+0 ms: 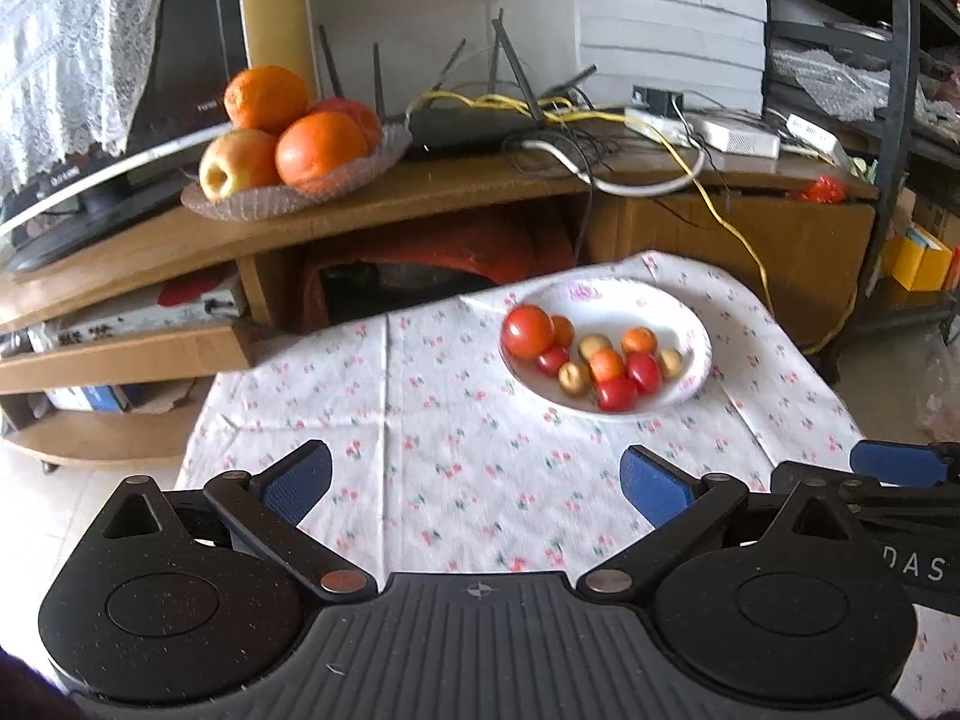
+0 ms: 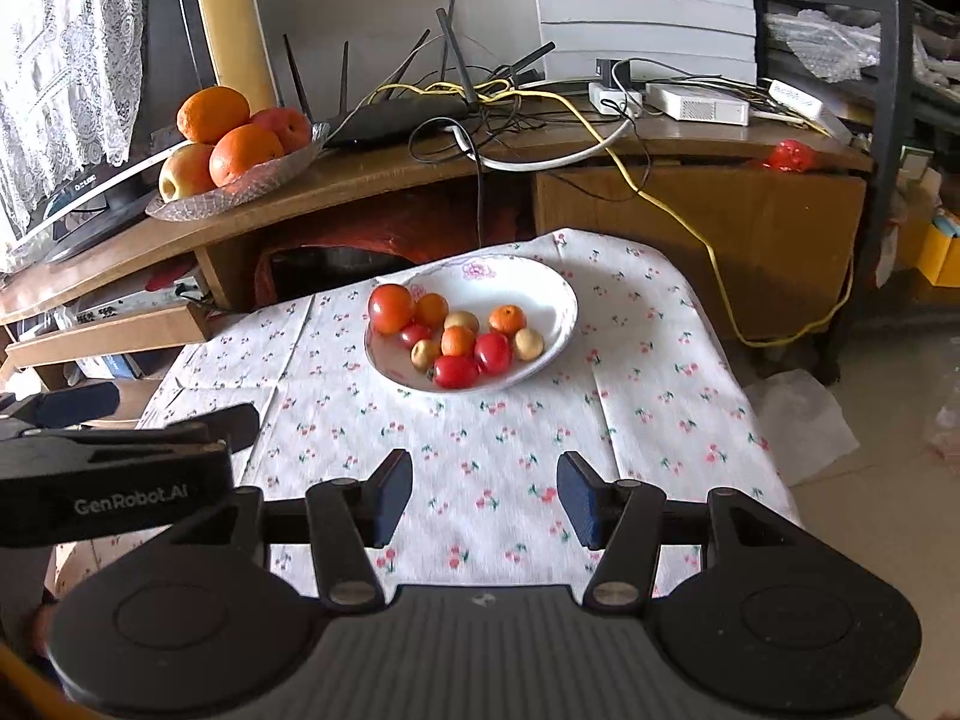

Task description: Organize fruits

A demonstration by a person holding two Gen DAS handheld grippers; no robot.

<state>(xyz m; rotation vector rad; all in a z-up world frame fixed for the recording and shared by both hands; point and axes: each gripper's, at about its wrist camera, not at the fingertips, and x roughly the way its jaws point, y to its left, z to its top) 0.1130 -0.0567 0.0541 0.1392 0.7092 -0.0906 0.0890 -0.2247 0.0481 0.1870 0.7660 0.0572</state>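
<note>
Right wrist view reads "GenRobot.AI" in pale letters on the black body of the left gripper (image 2: 180, 420), which reaches in beside the right gripper (image 2: 485, 495); the left wrist view catches only "DAS" on the other tool's side. Both grippers are released, blue pads spread wide with nothing between them, hovering over the near part of the cherry-print tablecloth (image 2: 492, 450). Taking the white bowl (image 2: 540, 282) as the landmark: inside it lie a large tomato (image 2: 391, 308), small red tomatoes, little oranges and tan round fruits, all heaped together. Behind the bowl runs a wooden TV stand (image 2: 372, 180). Up and to the left of the bowl, on that stand, a glass dish (image 2: 240, 192) holds oranges and apples beside a television base. Directly behind the bowl sits a black router (image 2: 396, 117) amid tangled yellow and white cables. Right of the bowl, pale floor tiles show.
</note>
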